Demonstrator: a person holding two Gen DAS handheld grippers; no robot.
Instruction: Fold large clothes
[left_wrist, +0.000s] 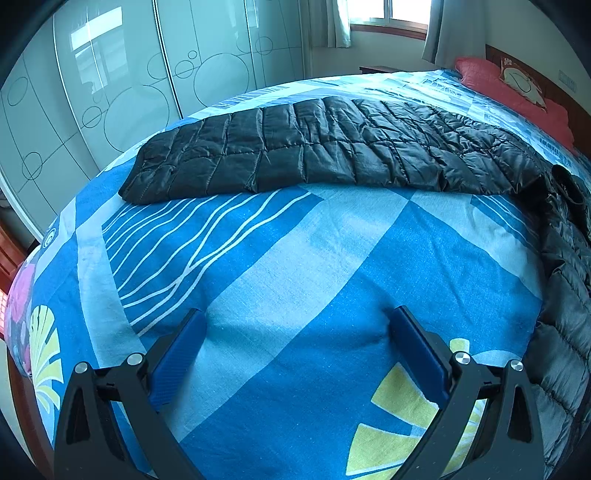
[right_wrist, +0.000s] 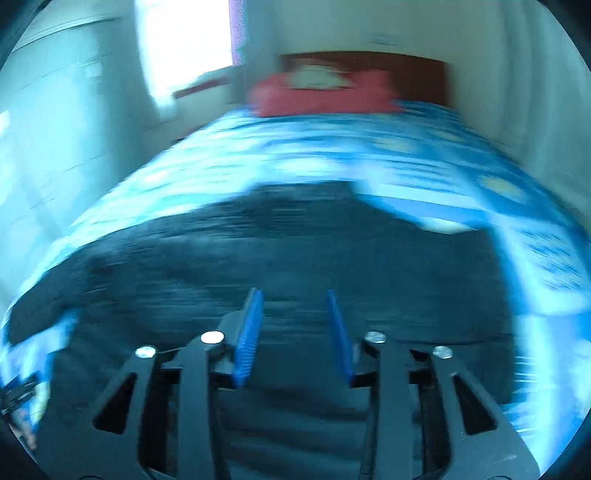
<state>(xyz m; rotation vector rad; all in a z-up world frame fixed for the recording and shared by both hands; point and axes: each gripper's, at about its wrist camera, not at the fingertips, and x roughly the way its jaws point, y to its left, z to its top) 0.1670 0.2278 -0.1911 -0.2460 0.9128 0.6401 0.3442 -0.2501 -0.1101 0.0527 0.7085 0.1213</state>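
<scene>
A black quilted puffer jacket (left_wrist: 332, 147) lies across the blue patterned bed sheet (left_wrist: 295, 258), one long part stretched across the far side and the rest draped down at the right edge. My left gripper (left_wrist: 297, 317) is open and empty, low over the bare sheet, well short of the jacket. The right wrist view is motion-blurred. There the jacket (right_wrist: 277, 251) fills the lower middle. My right gripper (right_wrist: 294, 295) is open with a moderate gap, just above the jacket, holding nothing.
A red pillow (left_wrist: 517, 88) and a wooden headboard (right_wrist: 362, 70) are at the bed's head. White sliding wardrobe doors (left_wrist: 110, 92) stand beyond the bed's far side. A window with curtains (left_wrist: 388, 18) is at the back.
</scene>
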